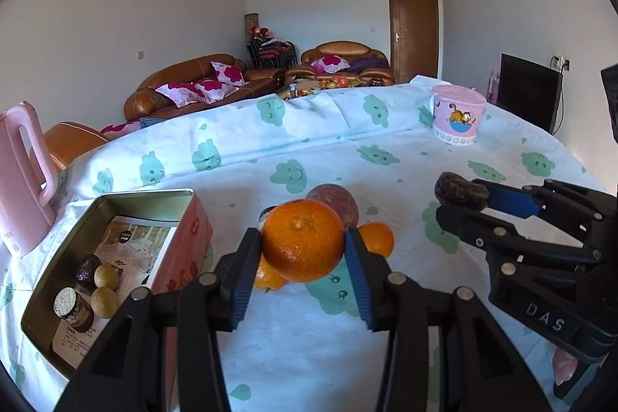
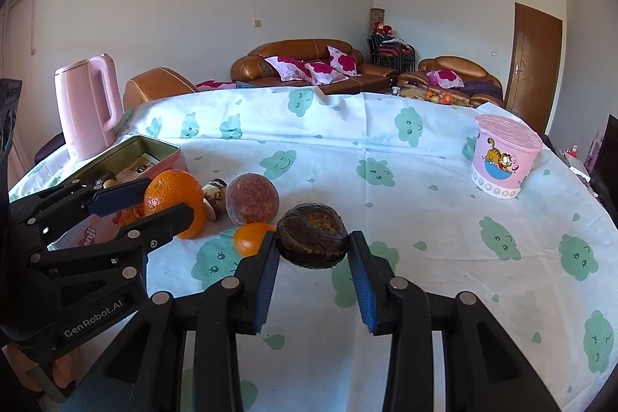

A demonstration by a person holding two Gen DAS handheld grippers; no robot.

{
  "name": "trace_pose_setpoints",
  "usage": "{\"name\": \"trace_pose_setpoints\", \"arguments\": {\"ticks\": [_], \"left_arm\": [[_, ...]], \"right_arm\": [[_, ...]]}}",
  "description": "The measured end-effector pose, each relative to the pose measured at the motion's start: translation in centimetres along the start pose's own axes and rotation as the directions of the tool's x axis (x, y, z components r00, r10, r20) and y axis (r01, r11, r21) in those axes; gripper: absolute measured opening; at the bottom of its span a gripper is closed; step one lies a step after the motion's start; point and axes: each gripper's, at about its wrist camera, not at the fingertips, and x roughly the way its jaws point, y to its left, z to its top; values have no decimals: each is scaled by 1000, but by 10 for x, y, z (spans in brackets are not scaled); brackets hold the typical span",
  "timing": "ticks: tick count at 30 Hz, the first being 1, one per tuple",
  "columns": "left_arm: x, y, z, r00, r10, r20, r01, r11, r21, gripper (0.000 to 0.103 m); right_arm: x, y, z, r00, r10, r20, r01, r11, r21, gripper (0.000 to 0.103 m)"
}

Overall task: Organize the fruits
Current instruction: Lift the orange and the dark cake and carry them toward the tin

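Fruits lie in a small cluster on my desk (image 1: 386,149), which carries a white cloth printed with green clouds; from the left wrist view, my left gripper (image 1: 305,257) is clamped on a large orange (image 1: 303,240), its blue pads pressed against both sides; behind that orange sits a round reddish-brown fruit (image 1: 340,203), a smaller orange (image 1: 376,238) lies just to its right, and another orange piece (image 1: 266,277) peeks out below on the left; an open pink tin (image 1: 185,242) stands to the left with two dark pieces and two small yellowish fruits inside; a pink kettle (image 1: 23,180) stands behind the tin; at the right, my right gripper (image 1: 459,203) grips a dark wrinkled fruit (image 1: 459,191); a lidded pink cartoon cup (image 1: 457,118) stands far back.

From the right wrist view, my right gripper (image 2: 313,253) is closed on the dark wrinkled fruit (image 2: 313,240), held between the blue pads above the cloth; the smaller orange (image 2: 251,238) lies just left of it on the desk (image 2: 425,219); the reddish-brown fruit (image 2: 252,197) sits behind; my left gripper (image 2: 162,203) holds the large orange (image 2: 174,197) beside the pink tin (image 2: 154,153); the kettle (image 2: 87,111) stands beyond.
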Motion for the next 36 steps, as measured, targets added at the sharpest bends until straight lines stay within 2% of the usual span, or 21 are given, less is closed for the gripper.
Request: {"name": "trace_pose_setpoints", "arguments": {"ticks": [11, 23, 36], "left_arm": [[-13, -5, -2, 998, 13, 56, -15, 999, 29, 46], [-17, 1, -3, 997, 1, 72, -1, 1000, 0, 46], [-30, 3, -6, 991, 18, 131, -18, 1000, -7, 46]], "right_arm": [[-13, 13, 0, 997, -42, 72, 46, 997, -60, 39], [-28, 5, -1, 989, 4, 148, -1, 1000, -22, 39], [-40, 5, -5, 977, 16, 213, -11, 1000, -24, 39]]}}
